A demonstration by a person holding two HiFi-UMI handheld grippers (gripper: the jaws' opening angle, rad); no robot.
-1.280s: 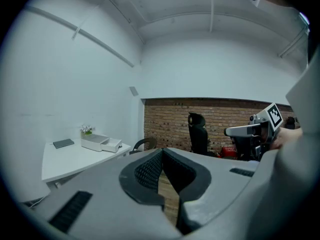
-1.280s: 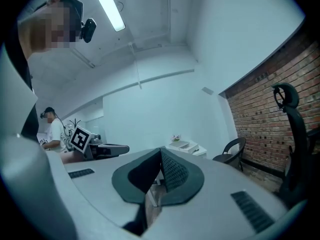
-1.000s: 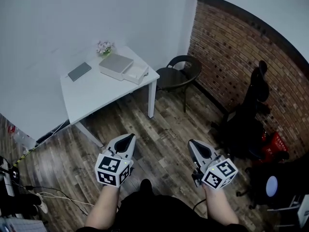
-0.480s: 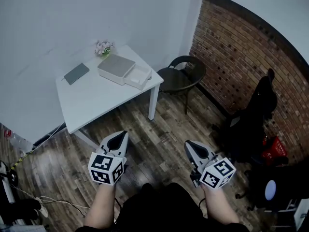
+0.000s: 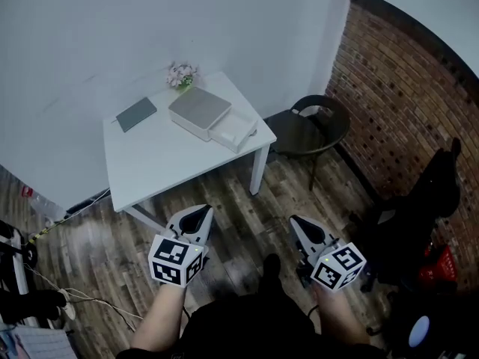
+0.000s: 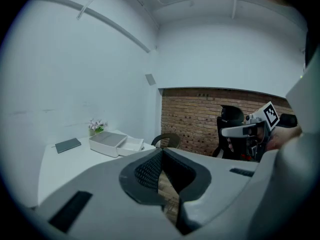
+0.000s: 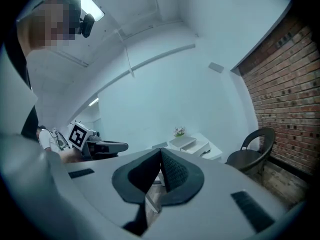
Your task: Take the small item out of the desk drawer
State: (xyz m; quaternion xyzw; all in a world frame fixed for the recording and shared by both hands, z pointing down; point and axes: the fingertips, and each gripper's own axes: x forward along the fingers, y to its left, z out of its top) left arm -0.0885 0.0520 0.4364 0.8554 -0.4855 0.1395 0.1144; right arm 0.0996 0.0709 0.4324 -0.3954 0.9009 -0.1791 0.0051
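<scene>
While both pairs of jaws are pressed together on nothing, the left gripper (image 5: 196,217) and right gripper (image 5: 305,226) hang side by side over the wooden floor, well short of the white table (image 5: 150,163). The drawer box (image 5: 198,109) sits on that table, ahead of both grippers and a little nearer the left one's line. Its white drawer (image 5: 238,131) stands pulled out, on the side toward the right gripper and the dark chair (image 5: 310,126). The small item itself is too small to make out in any view; by the task it should lie in that open tray.

Judging from the size of the tray, the item is likely light and could skid on smooth plastic, so a gentle pinch across its narrow width, from above, looks safest. The box is probably light too and may shift if bumped, so one gripper could steady it.

Box and drawer share one long axis, running slantwise from far-left to near-right as the grippers face it, with the drawer's open end toward the table's right corner. Beyond the box lie a grey notebook (image 5: 137,114) and a small bunch of flowers (image 5: 182,75)
</scene>
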